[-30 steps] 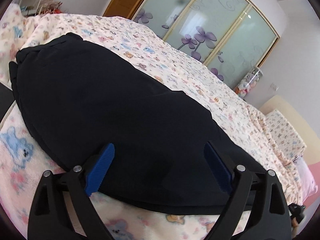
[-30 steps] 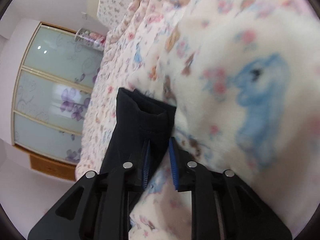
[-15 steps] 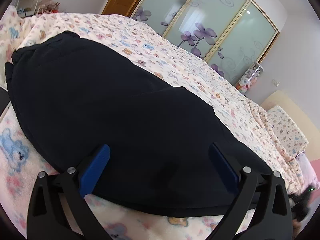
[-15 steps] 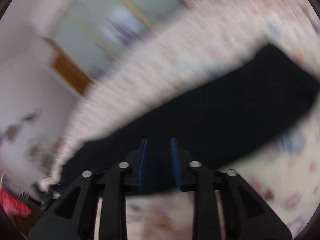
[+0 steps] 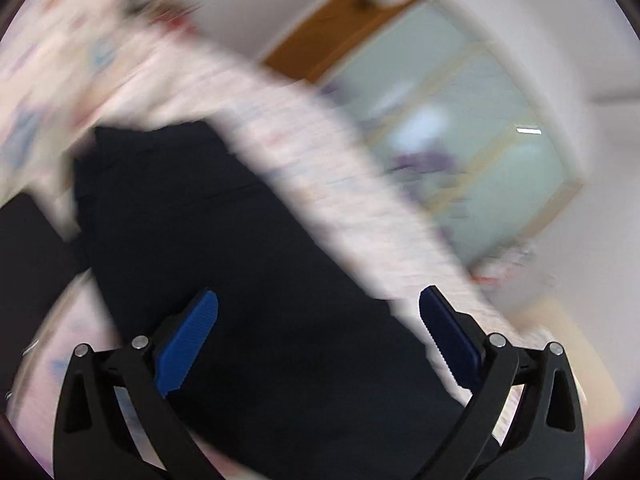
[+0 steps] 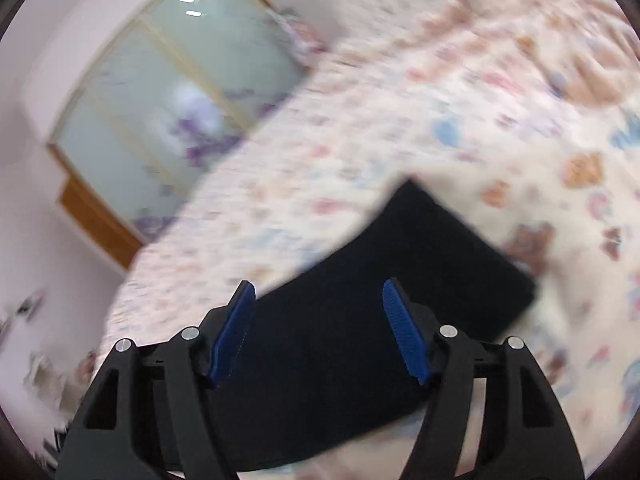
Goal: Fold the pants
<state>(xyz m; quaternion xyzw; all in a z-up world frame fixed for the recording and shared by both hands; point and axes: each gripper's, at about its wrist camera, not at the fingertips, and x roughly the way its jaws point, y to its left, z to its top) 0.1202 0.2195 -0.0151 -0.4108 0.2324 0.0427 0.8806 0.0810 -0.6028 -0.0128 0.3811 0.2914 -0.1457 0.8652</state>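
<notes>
Left gripper [image 5: 318,332] and right gripper [image 6: 318,330]: jaws apart, gripping nothing, black pants [image 6: 400,312] ahead at 12 o'clock on bedspread [image 6: 460,100]

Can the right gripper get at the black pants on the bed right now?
Probably yes. The right gripper is open with the pants lying flat on the bedspread just ahead, and nothing visible in between, though the view is blurred.

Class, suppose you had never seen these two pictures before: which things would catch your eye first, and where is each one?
First, the black pants lying dark against the pale cartoon-print bedspread. Next, the blue-padded left tongs and right tongs, both spread wide over the fabric, gripping nothing. Behind the bed stands a frosted-glass wardrobe with purple flowers, blurred.
</notes>
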